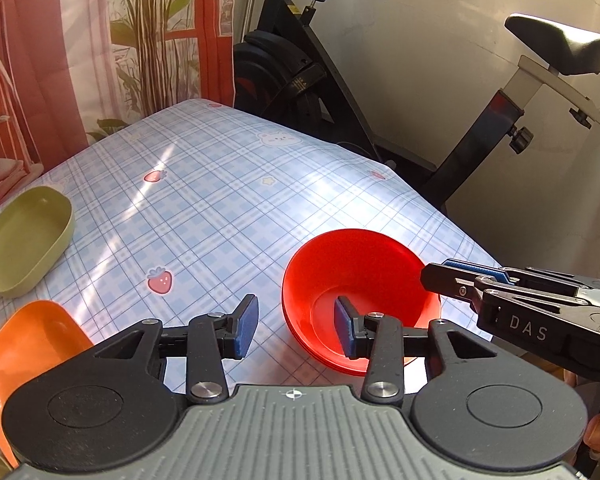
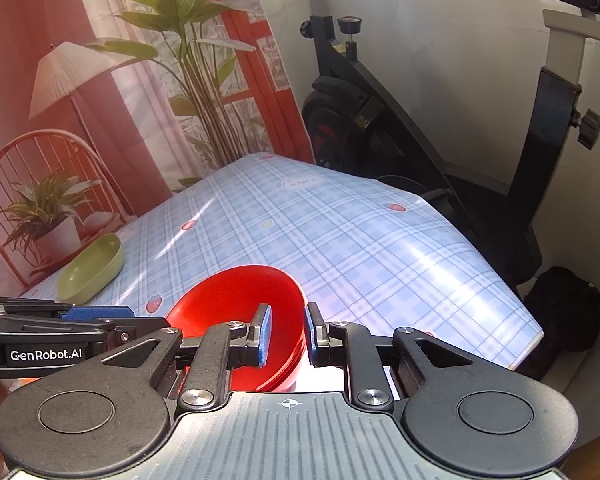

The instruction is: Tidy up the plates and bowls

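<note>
- Left gripper [image 1: 296, 326] sits closest in the left wrist view. Its blue pads are spread wide w/ nothing between them. One pad [image 1: 344, 330] hangs over the inside of the red bowls, the other over the cloth.
- Red bowls [image 1: 356, 280] are a small stack, maybe 2 or 3, near the right edge of the table [image 1: 204, 184].
- Right gripper [image 2: 286, 334] has its pads on both sides of the stack's right rim, one inside, one outside. There's a small gap, so can't tell if it pinches the rim yet.
- White letters "DAS" show on the right gripper's side in the left view. "GenRobot.AI" shows on the left gripper's side in the right view.
- Green dish [image 1: 24, 240] sits far left on the table. Orange dish [image 1: 24, 356] is near the bottom left corner, just beside the left gripper.
- Tablecloth is blue checks w/ strawberries and a bunny.
- Exercise bike [image 1: 300, 76] stands behind the table.
</note>
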`<state>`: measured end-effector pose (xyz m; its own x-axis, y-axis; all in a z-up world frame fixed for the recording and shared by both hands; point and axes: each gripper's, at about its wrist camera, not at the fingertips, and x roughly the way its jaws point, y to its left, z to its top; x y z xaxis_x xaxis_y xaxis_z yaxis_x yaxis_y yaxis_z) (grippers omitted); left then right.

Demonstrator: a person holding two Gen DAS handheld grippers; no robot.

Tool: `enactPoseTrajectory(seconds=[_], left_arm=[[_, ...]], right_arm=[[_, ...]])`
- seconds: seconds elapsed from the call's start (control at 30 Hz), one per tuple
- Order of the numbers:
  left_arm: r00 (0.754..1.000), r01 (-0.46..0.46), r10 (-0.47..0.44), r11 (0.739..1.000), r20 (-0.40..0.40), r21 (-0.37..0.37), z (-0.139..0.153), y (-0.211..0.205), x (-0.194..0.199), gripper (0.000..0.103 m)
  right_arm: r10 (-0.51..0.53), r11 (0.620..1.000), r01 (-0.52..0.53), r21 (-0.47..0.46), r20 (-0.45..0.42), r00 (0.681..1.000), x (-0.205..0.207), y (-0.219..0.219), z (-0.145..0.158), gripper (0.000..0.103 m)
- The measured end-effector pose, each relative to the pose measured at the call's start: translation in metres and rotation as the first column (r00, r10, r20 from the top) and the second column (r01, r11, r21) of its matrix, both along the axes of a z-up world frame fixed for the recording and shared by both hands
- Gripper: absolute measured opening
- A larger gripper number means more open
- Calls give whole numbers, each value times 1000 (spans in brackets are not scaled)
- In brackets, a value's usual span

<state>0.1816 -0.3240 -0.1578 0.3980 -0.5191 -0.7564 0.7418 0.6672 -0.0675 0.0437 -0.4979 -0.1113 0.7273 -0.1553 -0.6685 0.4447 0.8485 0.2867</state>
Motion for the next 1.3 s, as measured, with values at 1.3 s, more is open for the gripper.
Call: enactPoseTrajectory(seconds=[1.3], left_arm=[[807,-540,538,839,242,-66,139,321,-2,49]], right_arm=[[474,878,-460,-131,117,873,124,199,102,18]])
